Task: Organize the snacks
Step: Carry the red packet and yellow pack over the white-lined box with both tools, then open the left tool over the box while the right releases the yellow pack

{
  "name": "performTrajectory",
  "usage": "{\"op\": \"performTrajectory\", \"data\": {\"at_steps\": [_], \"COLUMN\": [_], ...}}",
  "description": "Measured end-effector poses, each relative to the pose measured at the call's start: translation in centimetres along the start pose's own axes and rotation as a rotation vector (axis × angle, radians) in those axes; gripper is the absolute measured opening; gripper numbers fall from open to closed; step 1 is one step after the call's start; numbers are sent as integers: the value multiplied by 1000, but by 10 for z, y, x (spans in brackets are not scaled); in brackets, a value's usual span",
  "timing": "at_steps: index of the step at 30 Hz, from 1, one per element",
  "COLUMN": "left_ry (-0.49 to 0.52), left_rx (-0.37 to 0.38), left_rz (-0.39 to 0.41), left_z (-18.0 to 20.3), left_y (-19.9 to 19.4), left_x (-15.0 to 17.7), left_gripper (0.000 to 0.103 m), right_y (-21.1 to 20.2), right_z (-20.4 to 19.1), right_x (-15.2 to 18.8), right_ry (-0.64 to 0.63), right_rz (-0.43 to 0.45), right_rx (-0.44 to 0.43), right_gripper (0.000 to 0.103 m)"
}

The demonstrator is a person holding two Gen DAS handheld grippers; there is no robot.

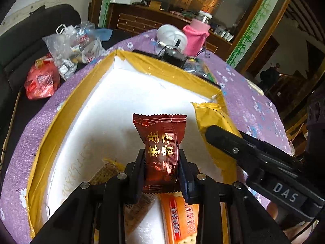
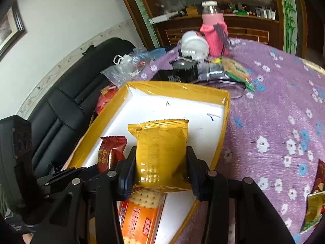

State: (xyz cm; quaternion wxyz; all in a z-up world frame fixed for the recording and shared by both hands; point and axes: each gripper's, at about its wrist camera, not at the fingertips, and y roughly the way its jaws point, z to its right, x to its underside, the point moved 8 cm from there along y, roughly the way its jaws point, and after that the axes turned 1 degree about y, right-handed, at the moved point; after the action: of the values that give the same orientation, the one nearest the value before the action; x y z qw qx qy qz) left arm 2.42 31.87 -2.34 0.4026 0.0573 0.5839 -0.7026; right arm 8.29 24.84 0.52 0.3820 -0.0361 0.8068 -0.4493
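My left gripper (image 1: 161,156) is shut on a dark red snack packet (image 1: 160,142) with gold characters, held upright over the white floor of the yellow-rimmed box (image 1: 61,109). My right gripper (image 2: 161,158) is shut on a yellow snack packet (image 2: 161,152), also above the box (image 2: 222,126). The red packet (image 2: 110,152) shows just left of the yellow one in the right wrist view, and the yellow packet (image 1: 211,120) with the right gripper's finger (image 1: 229,144) shows at right in the left wrist view. An orange cracker pack (image 2: 140,217) lies in the box under both grippers.
The box rests on a purple flowered tablecloth (image 2: 274,111). Behind it stand a pink-sleeved bottle (image 2: 214,32), a white bowl-like object (image 2: 194,44), a black item and a green snack bag (image 2: 235,69). Plastic bags (image 1: 69,46) lie on a black sofa at left. More packets (image 2: 316,199) lie at the table's right.
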Motion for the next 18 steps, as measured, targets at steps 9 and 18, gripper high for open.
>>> {"op": "performTrajectory", "data": {"at_steps": [9,18], "left_ry": [2,34], "left_rx": [-15,-5], "left_rz": [-18,-19], "left_z": [-4,0], "left_y": [13,13], "left_x": [3,3], "left_gripper": [31,42], "right_y": [24,21], "right_z": [6,3], "right_x": [6,9], "right_ry": [18,11], "right_rz": [-41,-46], "right_rx": [8,9], "right_gripper": [44,46]}}
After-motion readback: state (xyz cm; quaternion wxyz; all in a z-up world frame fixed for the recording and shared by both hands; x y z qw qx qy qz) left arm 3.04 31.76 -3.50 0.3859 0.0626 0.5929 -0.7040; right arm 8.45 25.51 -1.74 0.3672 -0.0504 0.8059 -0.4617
